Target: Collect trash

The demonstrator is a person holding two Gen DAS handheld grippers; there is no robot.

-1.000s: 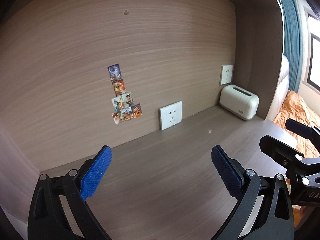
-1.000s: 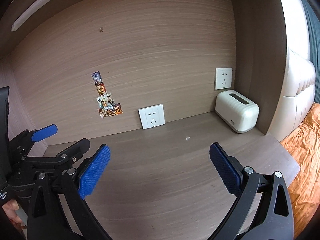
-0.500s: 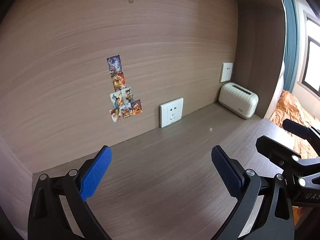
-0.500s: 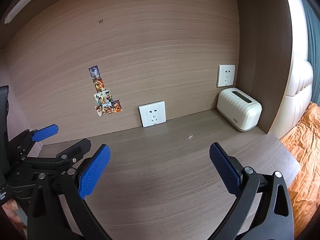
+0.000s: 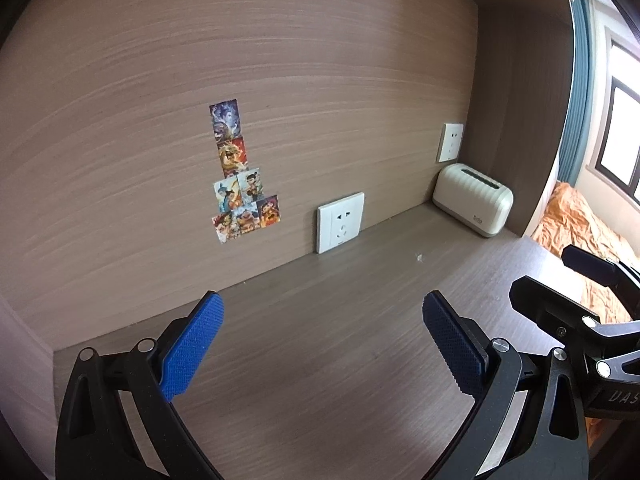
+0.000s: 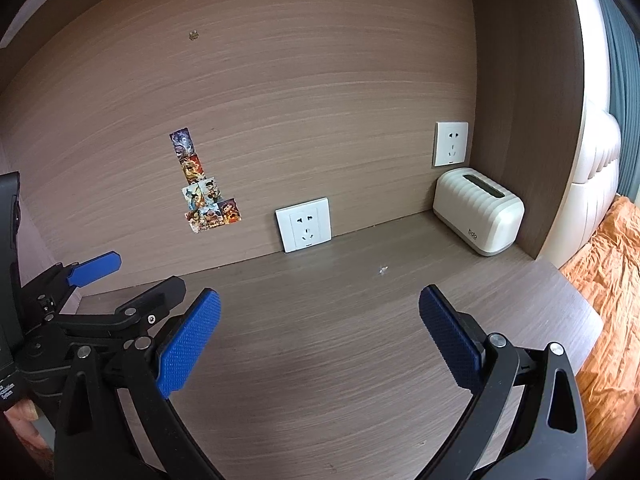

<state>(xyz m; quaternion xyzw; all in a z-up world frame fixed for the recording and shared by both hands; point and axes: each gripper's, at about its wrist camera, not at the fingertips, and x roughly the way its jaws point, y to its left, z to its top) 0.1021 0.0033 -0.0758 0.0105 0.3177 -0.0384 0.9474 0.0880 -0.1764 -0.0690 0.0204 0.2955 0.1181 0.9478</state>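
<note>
From the left wrist view, the left gripper point(image 5: 322, 344) hung over the wooden desk point(image 5: 320, 360) with its blue pads spread wide and nothing between them. The only trash on show was a tiny pale scrap point(image 5: 419, 257), lying at about one o'clock from the pads, well ahead of them and out in the open on the desk. Beyond it, in the far corner at two o'clock, sat a cream tissue box point(image 5: 474, 204), with a wall socket point(image 5: 340, 222) at twelve o'clock and a cluster of stickers point(image 5: 240, 184) at eleven. The right gripper point(image 5: 580, 308) poked in at three o'clock.

From the right wrist view, the right gripper point(image 6: 320, 336) was likewise released, pads wide apart and holding nothing. Here the scrap point(image 6: 383, 269) lay at roughly one o'clock, closer to this tool's centre line than to the other's, with the tissue box point(image 6: 478, 212) near it at two o'clock. The left gripper point(image 6: 136, 292) showed at nine o'clock.

Judging from that, the right tool looked better placed for the pick. The scrap was small and flat, so the pads would likely need to come down low, straddle it squarely with the tips nearly on the wood, and close slowly so it was pinched rather than flicked away.
</note>
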